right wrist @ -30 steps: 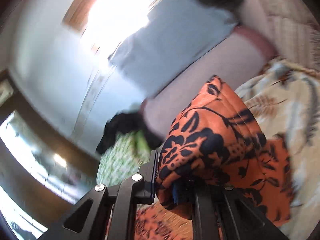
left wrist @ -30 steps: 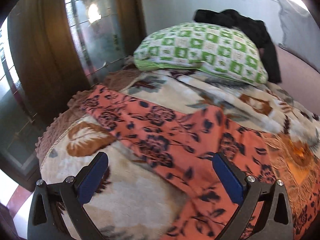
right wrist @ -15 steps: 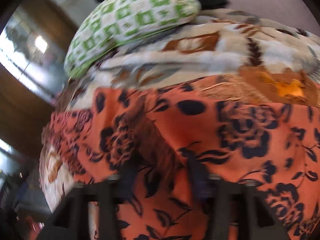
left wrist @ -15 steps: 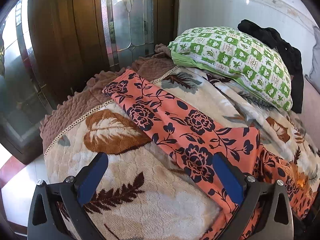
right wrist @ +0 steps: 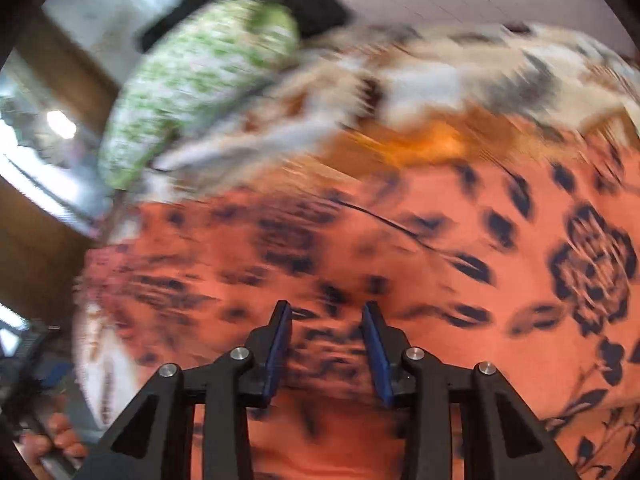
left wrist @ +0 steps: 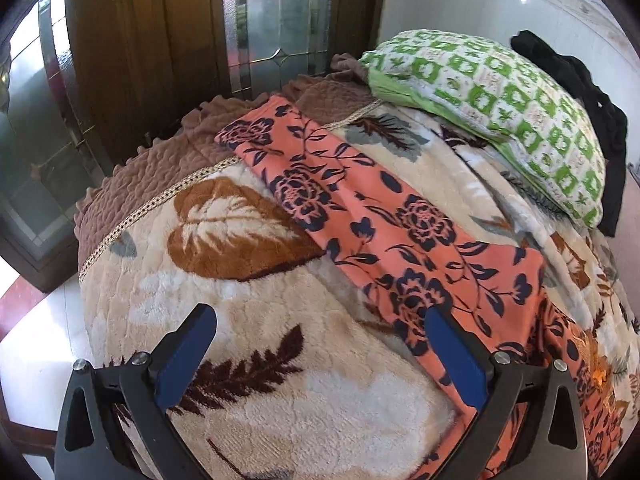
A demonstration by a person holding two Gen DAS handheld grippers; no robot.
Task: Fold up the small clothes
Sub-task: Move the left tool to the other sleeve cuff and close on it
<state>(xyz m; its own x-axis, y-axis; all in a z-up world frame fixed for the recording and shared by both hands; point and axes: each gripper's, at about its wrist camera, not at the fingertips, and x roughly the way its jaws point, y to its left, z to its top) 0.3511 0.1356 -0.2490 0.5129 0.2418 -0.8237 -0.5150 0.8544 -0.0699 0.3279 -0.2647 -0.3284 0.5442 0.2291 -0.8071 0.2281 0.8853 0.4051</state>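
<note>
An orange garment (left wrist: pixel 380 232) with dark blue flowers lies stretched as a long strip across the leaf-patterned blanket (left wrist: pixel 240 312). My left gripper (left wrist: pixel 320 332) hovers open and wide over the blanket, its right finger above the garment's near edge, nothing between its pads. In the blurred right wrist view the same garment (right wrist: pixel 440 248) fills the lower half. My right gripper (right wrist: pixel 326 312) points down at it with its jaws closing; a narrow gap still shows between the pads and no cloth is pinched in it.
A green-and-white checked pillow (left wrist: pixel 492 80) lies at the bed's far end with black clothing (left wrist: pixel 592 92) behind it. A wooden door with glass panes (left wrist: pixel 160 40) stands past the bed's left edge. A person's hand (right wrist: pixel 52 440) shows at the lower left.
The right gripper let go of the bunched orange cloth it held up, dropped low over the spread garment and narrowed again. The left gripper shifted sideways and rolled, staying open.
</note>
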